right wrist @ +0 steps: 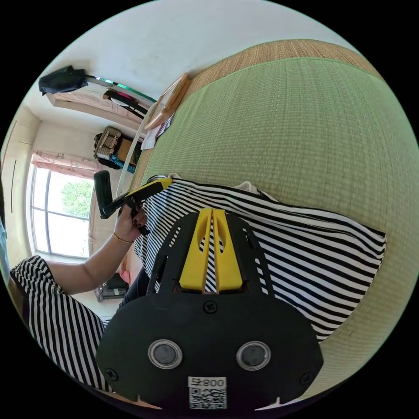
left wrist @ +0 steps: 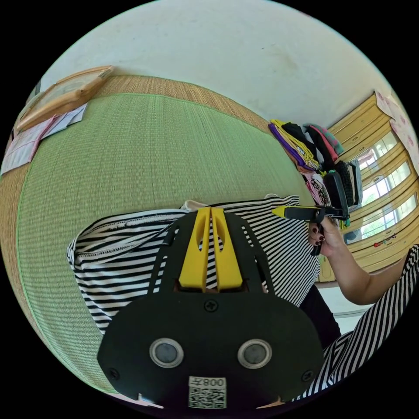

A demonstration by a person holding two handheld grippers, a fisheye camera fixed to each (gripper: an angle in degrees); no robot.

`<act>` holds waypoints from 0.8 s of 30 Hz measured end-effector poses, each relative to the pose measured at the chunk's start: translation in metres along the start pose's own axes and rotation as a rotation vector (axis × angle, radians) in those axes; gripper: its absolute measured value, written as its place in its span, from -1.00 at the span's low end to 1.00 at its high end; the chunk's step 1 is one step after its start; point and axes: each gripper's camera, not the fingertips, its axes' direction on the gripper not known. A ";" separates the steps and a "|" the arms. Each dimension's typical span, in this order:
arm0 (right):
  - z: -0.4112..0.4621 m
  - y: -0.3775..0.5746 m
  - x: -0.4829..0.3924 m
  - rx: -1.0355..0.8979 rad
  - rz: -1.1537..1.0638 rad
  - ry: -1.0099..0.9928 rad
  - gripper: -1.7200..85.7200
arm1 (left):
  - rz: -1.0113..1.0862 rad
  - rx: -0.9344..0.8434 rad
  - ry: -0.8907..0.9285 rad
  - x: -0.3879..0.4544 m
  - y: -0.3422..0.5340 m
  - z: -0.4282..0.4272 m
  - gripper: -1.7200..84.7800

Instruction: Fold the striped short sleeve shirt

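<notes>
Item: black-and-white striped short sleeve shirt, lying on the green woven straw mat at its near edge, partly folded, one hemmed edge turned up along the far side in the left gripper view. In the right gripper view the same shirt spreads across the mat toward one corner.

Item: my left gripper, yellow jaws pressed together with striped cloth pinched between their tips at the shirt's far edge. From the right gripper view it sits at the shirt's corner, held by my hand.

Item: my right gripper, yellow jaws likewise closed on a fold of the striped cloth. From the left gripper view it meets the shirt's other end, gripped in my hand.

Item: stack of folded coloured clothes, on the mat's far corner by the wall.

Item: wooden picture frame with papers beside it, at the opposite far corner.
</notes>
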 end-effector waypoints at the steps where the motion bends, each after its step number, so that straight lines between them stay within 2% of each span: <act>1: 0.006 0.000 -0.007 -0.013 -0.016 0.003 -0.96 | 0.002 0.009 -0.003 0.000 0.002 -0.002 -0.96; 8: 0.037 -0.026 -0.033 -0.036 -0.065 0.024 -0.96 | -0.032 0.056 -0.062 -0.008 0.032 -0.026 -0.96; 16: 0.056 -0.048 -0.034 -0.026 -0.035 -0.004 -0.96 | -0.055 -0.002 -0.125 -0.034 0.066 -0.041 -0.96; 24: 0.062 -0.055 -0.035 -0.023 -0.015 -0.034 -0.96 | -0.069 -0.006 -0.207 -0.054 0.058 -0.041 -0.96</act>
